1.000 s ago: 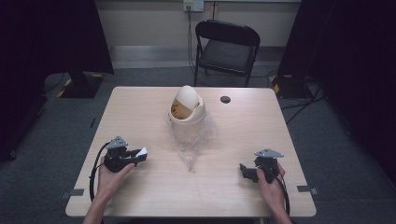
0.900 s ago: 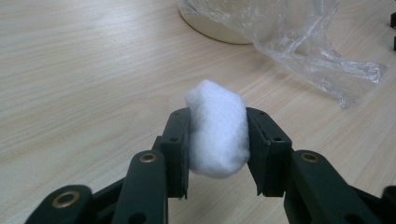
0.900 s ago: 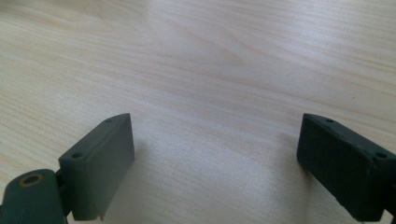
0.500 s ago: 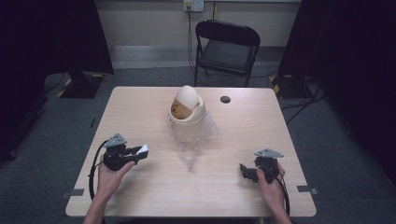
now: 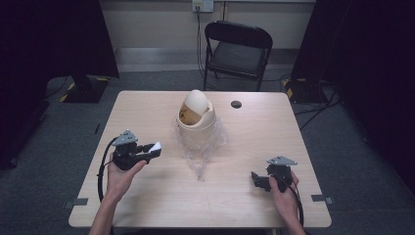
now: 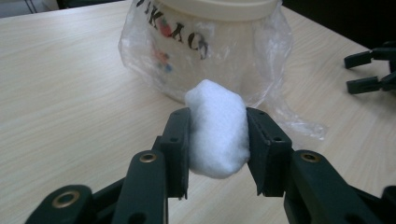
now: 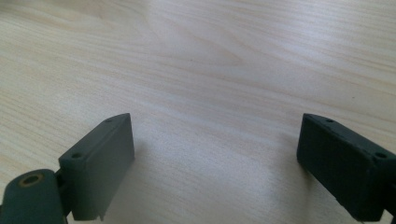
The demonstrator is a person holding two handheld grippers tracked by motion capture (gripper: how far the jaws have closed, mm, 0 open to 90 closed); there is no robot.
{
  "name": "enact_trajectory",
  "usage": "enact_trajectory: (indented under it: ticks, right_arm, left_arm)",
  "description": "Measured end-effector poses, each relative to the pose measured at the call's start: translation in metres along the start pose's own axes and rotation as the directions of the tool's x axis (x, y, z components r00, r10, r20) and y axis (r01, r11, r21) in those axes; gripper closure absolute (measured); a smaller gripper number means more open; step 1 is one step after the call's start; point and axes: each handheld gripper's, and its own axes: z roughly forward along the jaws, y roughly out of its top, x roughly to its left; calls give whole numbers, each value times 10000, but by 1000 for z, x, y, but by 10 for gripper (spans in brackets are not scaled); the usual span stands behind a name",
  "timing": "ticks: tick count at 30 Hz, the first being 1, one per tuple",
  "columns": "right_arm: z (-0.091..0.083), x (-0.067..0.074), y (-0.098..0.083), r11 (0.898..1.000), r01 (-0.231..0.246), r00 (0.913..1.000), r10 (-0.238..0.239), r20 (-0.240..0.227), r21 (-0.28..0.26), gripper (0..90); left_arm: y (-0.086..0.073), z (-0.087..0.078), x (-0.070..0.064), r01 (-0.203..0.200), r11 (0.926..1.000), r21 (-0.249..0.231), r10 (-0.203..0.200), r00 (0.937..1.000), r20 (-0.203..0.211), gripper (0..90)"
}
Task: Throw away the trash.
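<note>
Tissue wad (image 6: 217,128), white and crumpled, sits pinched between the two black jaws of the left gripper (image 6: 218,135), which is clenched on it from both sides. In the high view the wad (image 5: 155,146) shows as a pale tip at the front of that gripper (image 5: 149,151), held clear of the table (image 5: 147,205) on the person's left side and aimed toward the small cream bin (image 5: 196,112) at the middle. Compared with the frames from a second earlier, the left gripper has come up off the tabletop and edged a little toward the bin, with the wad carried along unchanged in the grip. That reads as the pick-up being done and the carry toward the bin just starting.

The bin stands upright with its swing lid tipped, and its clear plastic liner (image 5: 200,152) spills out around the base onto the wood; from the left gripper view the printed liner (image 6: 154,51) lies just behind the wad. The drop likely needs the wad raised above the rim and over the lid opening.

The right gripper (image 5: 262,180) rests near the table's right front edge, unmoved, its jaws spread wide over bare wood with nothing between them.
</note>
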Motion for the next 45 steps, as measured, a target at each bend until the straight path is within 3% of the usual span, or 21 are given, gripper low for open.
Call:
enact_trajectory:
  ticks: [8,11,13,15,23,45]
  right_arm:
    - [0,0,0,10000,1,10000,-1,2,1,102]
    - [0,0,0,10000,0,10000,0,0,1,102]
    - [0,0,0,10000,5,10000,-5,10,-3,102]
    - [0,0,0,10000,14,10000,-14,13,-7,102]
    - [0,0,0,10000,4,10000,-4,7,-1,102]
    - [0,0,0,10000,5,10000,-5,6,0,102]
  left_arm:
    - [12,4,1,18,9999,-152,-16,9999,127,627]
    - [18,7,2,-267,9996,42,268,9995,-159,626]
    - [21,7,6,32,9998,-197,-30,9999,98,626]
    - [26,7,7,64,9997,-229,-64,10000,30,626]
    - [47,9,6,-192,9992,-344,195,9998,71,627]
    - [78,30,4,-454,9972,-595,479,9980,411,629]
